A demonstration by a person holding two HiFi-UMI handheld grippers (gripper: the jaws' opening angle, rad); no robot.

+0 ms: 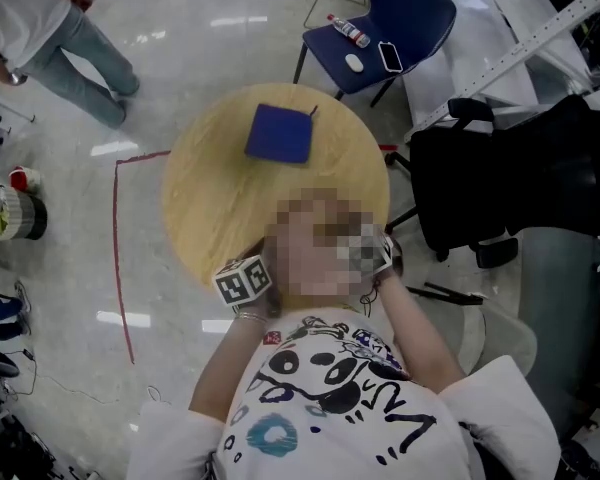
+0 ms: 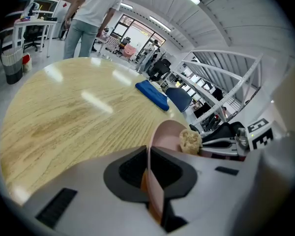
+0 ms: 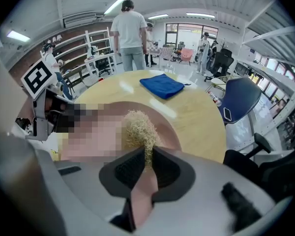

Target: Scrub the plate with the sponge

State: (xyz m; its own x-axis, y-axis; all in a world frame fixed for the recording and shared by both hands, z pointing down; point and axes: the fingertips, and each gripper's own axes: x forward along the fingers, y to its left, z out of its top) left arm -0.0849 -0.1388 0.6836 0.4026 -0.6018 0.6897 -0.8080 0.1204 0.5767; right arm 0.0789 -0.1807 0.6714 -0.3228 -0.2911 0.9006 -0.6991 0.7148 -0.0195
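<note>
scrubbing step in hand. left gripper point(image 2: 148, 154) clamped narrow on rim of pink plate point(image 2: 168, 132), plate edge-on in jaws, at near edge of round table point(image 2: 64, 112). right gripper point(image 3: 148, 157) pinches fibrous sponge point(image 3: 139, 128), sponge against plate face (contact partly masked, so judged). next: sweep sponge across face, rim grip firm against push.

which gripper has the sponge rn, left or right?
The right gripper: its jaws are shut on the tan fibrous sponge. The left gripper clamps the pink plate by its rim instead.
</note>
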